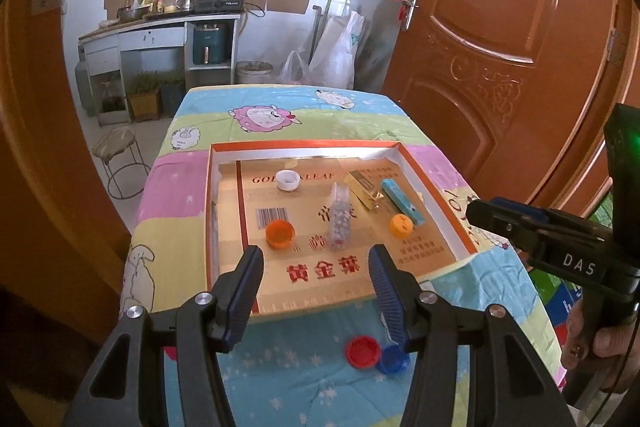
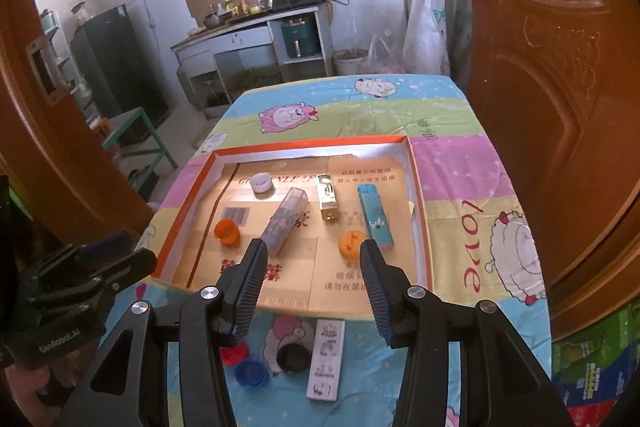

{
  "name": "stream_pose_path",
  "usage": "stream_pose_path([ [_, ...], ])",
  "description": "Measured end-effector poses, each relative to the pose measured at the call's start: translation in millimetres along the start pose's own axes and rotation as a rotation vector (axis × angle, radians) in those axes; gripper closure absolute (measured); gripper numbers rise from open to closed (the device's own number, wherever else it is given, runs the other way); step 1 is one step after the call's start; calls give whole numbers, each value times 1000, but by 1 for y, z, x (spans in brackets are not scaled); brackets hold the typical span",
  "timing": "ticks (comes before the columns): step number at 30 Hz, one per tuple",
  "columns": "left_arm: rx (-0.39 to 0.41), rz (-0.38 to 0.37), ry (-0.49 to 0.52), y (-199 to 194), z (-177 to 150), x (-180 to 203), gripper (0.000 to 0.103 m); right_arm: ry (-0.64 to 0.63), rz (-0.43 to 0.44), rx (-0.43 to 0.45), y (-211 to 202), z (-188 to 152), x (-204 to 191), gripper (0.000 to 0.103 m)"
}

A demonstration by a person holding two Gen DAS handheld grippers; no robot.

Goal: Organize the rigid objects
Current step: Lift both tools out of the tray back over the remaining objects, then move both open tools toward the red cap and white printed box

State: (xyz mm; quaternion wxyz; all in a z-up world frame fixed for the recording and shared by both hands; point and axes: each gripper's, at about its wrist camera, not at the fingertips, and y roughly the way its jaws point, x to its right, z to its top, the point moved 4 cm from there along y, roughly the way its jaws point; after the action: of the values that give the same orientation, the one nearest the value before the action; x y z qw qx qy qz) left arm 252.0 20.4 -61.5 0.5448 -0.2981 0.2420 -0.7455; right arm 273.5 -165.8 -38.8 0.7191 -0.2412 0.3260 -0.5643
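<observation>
A shallow orange-rimmed box (image 1: 304,146) (image 2: 416,195) lies on the table. Inside it are a white cap (image 1: 287,180) (image 2: 262,183), an orange cap (image 1: 280,233) (image 2: 227,231), a second orange cap (image 1: 401,225) (image 2: 351,242), a clear tube (image 1: 338,223) (image 2: 285,219), a gold lighter (image 1: 366,191) (image 2: 328,201) and a blue lighter (image 1: 404,202) (image 2: 374,215). In front of the box on the cloth lie a red cap (image 1: 363,351), a blue cap (image 1: 394,359) (image 2: 251,373), a black cap (image 2: 293,357) and a white flat pack (image 2: 326,359). My left gripper (image 1: 316,259) and my right gripper (image 2: 312,255) both hang open and empty above the box's near edge.
A cartoon-print cloth (image 1: 280,115) (image 2: 360,107) covers the table. A brown door (image 1: 500,47) (image 2: 560,67) stands close on the right. A stool (image 1: 120,155) and a kitchen counter (image 1: 160,27) stand behind. A hand (image 1: 592,347) holds the right gripper's body (image 1: 560,247).
</observation>
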Motion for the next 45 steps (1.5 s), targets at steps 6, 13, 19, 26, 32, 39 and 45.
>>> stream_pose_path([
  [6, 16, -4, 11, -17, -11, 7, 48, -7, -3, 15, -16, -10, -5, 53],
  [13, 37, -1, 27, -37, -24, 17, 48, -16, -5, 35, -38, -22, -10, 53],
  [19, 50, -5, 34, -51, -35, 24, 48, -21, -8, 49, -54, -35, -14, 53],
  [26, 63, -19, 27, -65, -54, 29, 48, -22, -11, 54, -67, -53, -15, 53],
  [32, 74, -36, 15, -77, -77, 32, 48, -11, -15, 59, -81, -83, -18, 53],
  [39, 86, -45, 34, -91, -106, 42, 48, -26, -39, 86, -97, -113, -31, 53],
  [45, 103, -27, 32, -103, -128, 44, 48, -47, -48, 101, -102, -134, -33, 53],
])
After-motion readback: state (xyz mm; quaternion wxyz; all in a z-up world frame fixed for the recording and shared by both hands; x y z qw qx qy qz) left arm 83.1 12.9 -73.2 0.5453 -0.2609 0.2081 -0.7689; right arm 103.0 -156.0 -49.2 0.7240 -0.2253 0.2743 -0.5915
